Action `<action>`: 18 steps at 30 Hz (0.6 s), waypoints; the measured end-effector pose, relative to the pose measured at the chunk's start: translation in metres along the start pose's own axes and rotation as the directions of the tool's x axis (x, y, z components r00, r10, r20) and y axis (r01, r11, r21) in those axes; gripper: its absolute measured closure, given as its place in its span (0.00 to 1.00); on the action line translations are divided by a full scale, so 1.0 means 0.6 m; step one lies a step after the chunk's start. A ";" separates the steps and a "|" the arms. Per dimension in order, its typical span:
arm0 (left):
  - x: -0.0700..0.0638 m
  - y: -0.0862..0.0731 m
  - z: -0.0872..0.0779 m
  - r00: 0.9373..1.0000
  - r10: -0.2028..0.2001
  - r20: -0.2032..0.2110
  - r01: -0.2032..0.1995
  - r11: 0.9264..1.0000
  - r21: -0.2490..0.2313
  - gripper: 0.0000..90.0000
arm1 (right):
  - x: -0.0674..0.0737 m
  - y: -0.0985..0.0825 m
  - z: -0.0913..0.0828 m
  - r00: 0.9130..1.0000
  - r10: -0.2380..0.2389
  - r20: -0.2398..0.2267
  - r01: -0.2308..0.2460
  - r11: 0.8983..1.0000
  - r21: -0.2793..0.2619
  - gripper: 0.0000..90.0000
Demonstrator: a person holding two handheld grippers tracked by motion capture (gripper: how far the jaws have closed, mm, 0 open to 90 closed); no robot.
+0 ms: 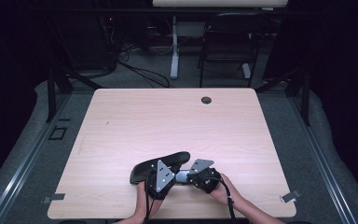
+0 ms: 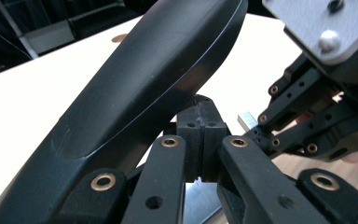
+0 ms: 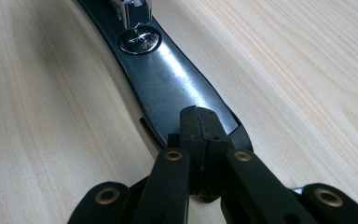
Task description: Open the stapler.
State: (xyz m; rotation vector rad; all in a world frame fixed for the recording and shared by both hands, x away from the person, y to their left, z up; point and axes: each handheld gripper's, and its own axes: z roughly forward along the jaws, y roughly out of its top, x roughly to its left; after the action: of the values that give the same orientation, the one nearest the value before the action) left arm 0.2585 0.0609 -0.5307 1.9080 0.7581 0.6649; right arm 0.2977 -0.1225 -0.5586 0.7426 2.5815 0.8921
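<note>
A large black stapler (image 1: 161, 164) lies near the table's front edge. In the left gripper view its curved upper arm (image 2: 144, 84) rises slantwise just above and left of my left gripper (image 2: 200, 109), whose pads are pressed together with nothing between them. My right gripper (image 3: 198, 119) is shut too, its tips resting over the end of the stapler's glossy base (image 3: 168, 79), with the round metal anvil (image 3: 140, 39) farther along. From above, the left gripper (image 1: 161, 179) and right gripper (image 1: 200, 176) sit close together at the stapler's near side. The right gripper (image 2: 307, 121) also shows in the left gripper view.
The light wooden table (image 1: 168, 121) has a cable hole (image 1: 206, 100) near its far edge. A dark chair (image 1: 228, 42) and a desk leg (image 1: 174, 46) stand beyond it. Metal rails run along the floor on both sides.
</note>
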 end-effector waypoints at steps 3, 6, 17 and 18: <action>0.002 0.003 -0.003 1.000 -0.015 0.000 0.015 1.000 -0.015 1.00 | -0.001 0.001 0.000 1.000 0.001 -0.010 -0.001 1.000 0.005 1.00; 0.005 0.006 -0.006 1.000 -0.021 -0.003 0.021 0.999 -0.025 1.00 | -0.001 0.001 0.000 1.000 0.003 -0.006 -0.003 1.000 0.004 1.00; 0.013 0.016 -0.015 0.999 -0.043 -0.010 0.042 0.997 -0.058 1.00 | 0.003 0.000 0.003 1.000 0.022 -0.004 -0.022 0.999 -0.023 1.00; 0.013 0.016 -0.016 0.999 -0.048 -0.010 0.048 0.997 -0.063 1.00 | 0.003 0.000 0.003 1.000 0.019 -0.004 -0.019 1.000 -0.019 1.00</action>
State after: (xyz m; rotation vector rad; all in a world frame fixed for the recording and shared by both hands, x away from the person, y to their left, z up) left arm 0.2590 0.0685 -0.5169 1.8248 0.7794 0.6632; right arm 0.2968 -0.1207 -0.5600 0.7625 2.5694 0.9232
